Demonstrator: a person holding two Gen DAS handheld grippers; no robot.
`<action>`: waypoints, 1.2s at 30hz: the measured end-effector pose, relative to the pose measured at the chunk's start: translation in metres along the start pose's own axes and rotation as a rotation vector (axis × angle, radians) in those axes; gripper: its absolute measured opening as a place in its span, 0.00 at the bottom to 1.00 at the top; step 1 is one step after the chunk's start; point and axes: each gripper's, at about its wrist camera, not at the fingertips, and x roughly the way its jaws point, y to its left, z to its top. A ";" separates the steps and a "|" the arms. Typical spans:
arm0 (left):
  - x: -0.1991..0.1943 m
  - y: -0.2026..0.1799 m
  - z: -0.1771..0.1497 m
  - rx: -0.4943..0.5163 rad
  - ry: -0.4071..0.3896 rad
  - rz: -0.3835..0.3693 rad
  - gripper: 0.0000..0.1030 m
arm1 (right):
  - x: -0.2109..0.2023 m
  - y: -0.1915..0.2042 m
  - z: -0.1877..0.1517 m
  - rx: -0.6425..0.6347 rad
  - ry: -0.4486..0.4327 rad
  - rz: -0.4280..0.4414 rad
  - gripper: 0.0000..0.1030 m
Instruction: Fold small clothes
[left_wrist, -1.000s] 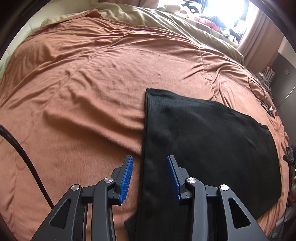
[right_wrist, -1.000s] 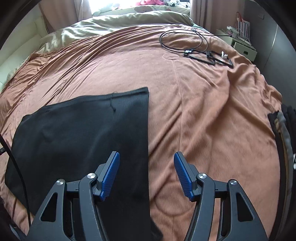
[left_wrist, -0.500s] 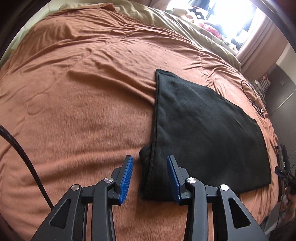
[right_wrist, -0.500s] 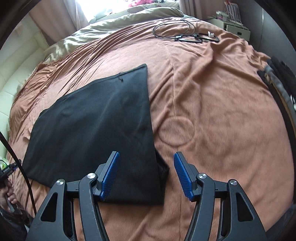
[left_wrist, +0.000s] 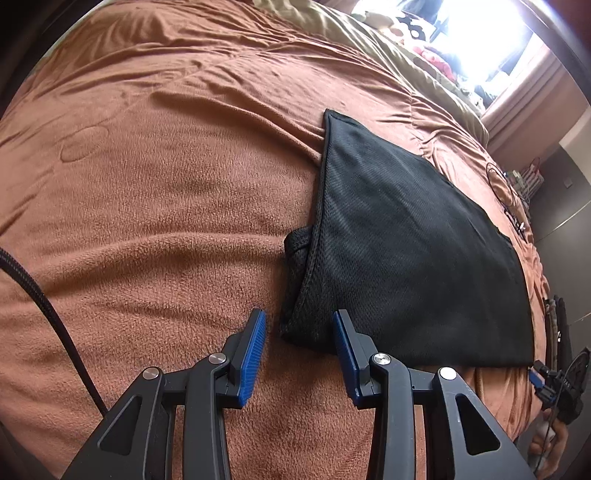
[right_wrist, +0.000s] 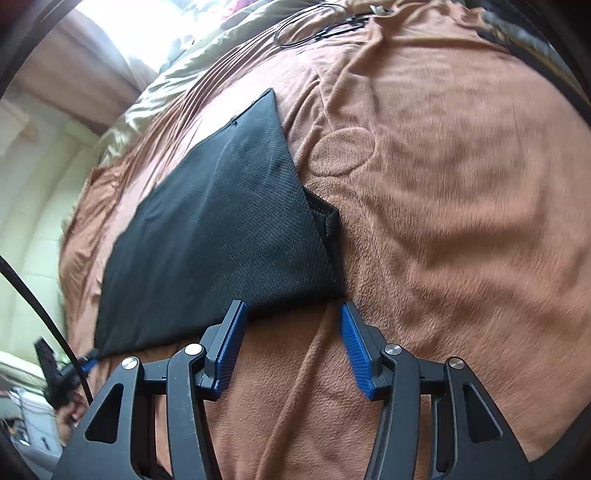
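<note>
- Right now the black garment (left_wrist: 406, 240) lies flat on the brown blanket (left_wrist: 166, 206), already doubled over, with its long axis running across in front of me from one hand to the other.
- My left gripper (left_wrist: 299, 334) points down at the near left corner (left_wrist: 306, 328); that corner sits just ahead of the tips, a little toward my right-hand pad, and a small flap pokes out along the left edge beyond it.
- Its jaws stand apart with nothing pinched; only blanket shows between the pads.
- My right gripper (right_wrist: 291, 317) points down at the near right corner (right_wrist: 325, 288) of the same garment (right_wrist: 221, 229); the near hem crosses just past the tips, and one fingertip (right_wrist: 236, 314) overlaps that hem in view, though I cannot tell if it touches.
- Its jaws have just been closing, yet they stand apart and clamp nothing.
- Each hand is nearest its own corner, so I judge the coming move is to pinch both near corners and carry them away from me toward the far edge.
</note>
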 end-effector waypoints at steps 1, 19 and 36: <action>0.000 0.000 0.000 -0.006 0.001 -0.003 0.39 | 0.000 -0.004 0.000 0.018 -0.005 0.020 0.48; 0.007 0.012 0.006 -0.115 0.004 -0.054 0.07 | 0.011 -0.017 0.001 0.058 -0.055 0.052 0.03; -0.058 0.027 -0.020 -0.099 -0.050 -0.090 0.05 | -0.038 0.004 -0.038 -0.006 -0.072 0.038 0.02</action>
